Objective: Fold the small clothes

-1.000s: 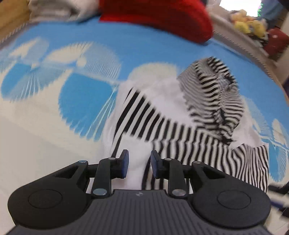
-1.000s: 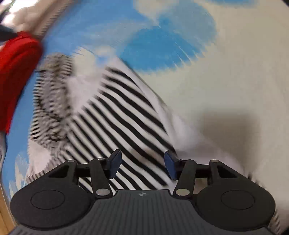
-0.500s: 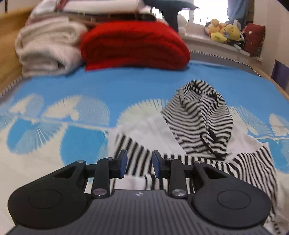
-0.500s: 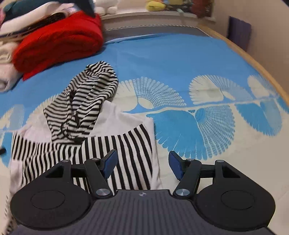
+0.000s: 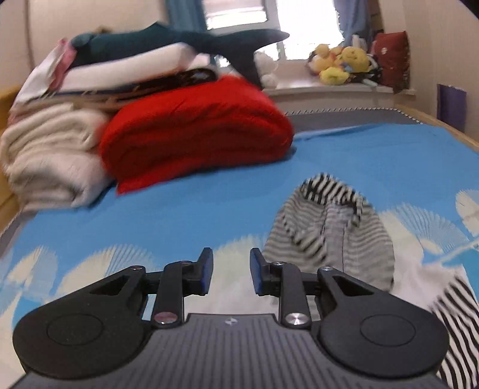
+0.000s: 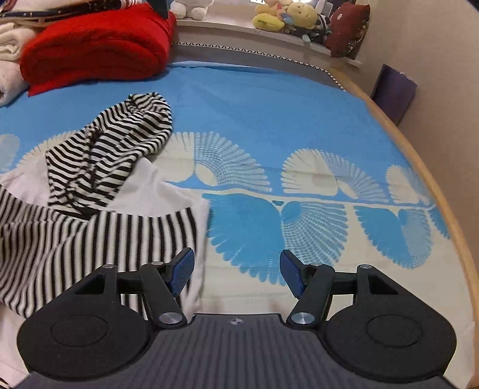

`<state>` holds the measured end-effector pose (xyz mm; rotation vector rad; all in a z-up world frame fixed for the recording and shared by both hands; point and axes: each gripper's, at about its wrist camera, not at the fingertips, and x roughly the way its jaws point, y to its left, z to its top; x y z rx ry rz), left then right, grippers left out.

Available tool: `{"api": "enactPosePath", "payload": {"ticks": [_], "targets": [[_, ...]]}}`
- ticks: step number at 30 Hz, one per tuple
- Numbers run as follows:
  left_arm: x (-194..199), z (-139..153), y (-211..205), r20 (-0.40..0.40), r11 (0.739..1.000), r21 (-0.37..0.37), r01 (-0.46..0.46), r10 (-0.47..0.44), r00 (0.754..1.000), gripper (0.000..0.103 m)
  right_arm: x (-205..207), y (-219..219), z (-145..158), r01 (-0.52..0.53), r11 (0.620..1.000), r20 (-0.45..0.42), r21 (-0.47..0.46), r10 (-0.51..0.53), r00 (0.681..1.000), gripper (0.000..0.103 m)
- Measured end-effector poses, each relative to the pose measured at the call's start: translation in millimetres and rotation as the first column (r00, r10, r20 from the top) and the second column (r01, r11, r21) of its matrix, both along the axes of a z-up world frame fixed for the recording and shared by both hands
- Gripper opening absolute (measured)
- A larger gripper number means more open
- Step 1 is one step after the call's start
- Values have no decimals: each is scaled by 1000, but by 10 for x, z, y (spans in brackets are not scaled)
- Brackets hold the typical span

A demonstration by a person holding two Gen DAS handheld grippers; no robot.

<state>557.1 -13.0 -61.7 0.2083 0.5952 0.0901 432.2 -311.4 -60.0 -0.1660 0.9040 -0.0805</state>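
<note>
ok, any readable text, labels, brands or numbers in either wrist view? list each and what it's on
No readable text in either view.
Left claw: small round emblem on the body, no letters legible.
Right claw: same small emblem, nothing legible.
Striped hoodie: no print or tag visible.
Dark red cushion on the sill: any marking is too blurred to read.

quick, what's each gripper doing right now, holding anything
Left gripper: open, holding nothing, beside the striped hoodie.
Right gripper: wide open, holding nothing, at the hoodie's edge.
</note>
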Motion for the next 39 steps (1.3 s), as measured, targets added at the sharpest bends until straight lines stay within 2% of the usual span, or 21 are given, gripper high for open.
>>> {"api": "enactPosePath", "payload": {"ticks": [6,12,16,20,22,24,25,26,30,32,34,36,37,39], "targets": [[1081,-378,-309,-47,996,-40,81,-82,995,21,40,-91,-62,15,1000,-21,8,-14,1000,65],[2093,-758,-438,-104,990,-116,76,-88,991,22,61,-165,-137,31,999,-40,13,-31,999,65],[2549,-993,-447,-176,988,-151,32,-59,983,28,70,-202,-183,48,999,-43,5,-48,998,65],[2794,-1179,-420,-232,978,-209,-18,-31,972,46,88,-239,-201,53,999,-44,5,-52,998,65],[2892,-1275,-429,-276,974,-225,-38,-26,961,47,104,-262,-211,66,998,-45,4,-66,997,65],[2929,-1334,-460,-286,981,-192,-38,-19,958,37,111,-258,-209,74,997,-44,9,-74,996,65],[2929,-1320,-472,-279,982,-187,-27,-27,960,13,116,-250,-206,72,997,-44,14,-72,996,65],[2924,-1295,-479,-277,981,-192,-12,-43,960,2,120,-239,-197,67,998,-43,21,-66,997,65],[2628,-957,-522,-200,981,-174,83,-117,973,1,124,-230,-131,67,997,-31,29,-66,997,65],[2238,-714,-546,-138,973,-161,163,-186,973,1,124,-246,-78,79,996,-20,45,-78,997,65],[1668,-457,-518,-72,952,-170,255,-270,960,1,114,-250,-22,90,994,-6,62,-90,996,65],[935,-193,-486,3,913,-156,376,-381,925,1,102,-236,39,92,992,7,83,-92,996,65],[567,-97,-454,25,887,-158,435,-437,899,1,93,-227,76,92,991,16,98,-94,995,65],[-272,18,-382,22,813,-114,571,-573,819,1,77,-212,139,90,988,28,126,-95,995,65]]}}
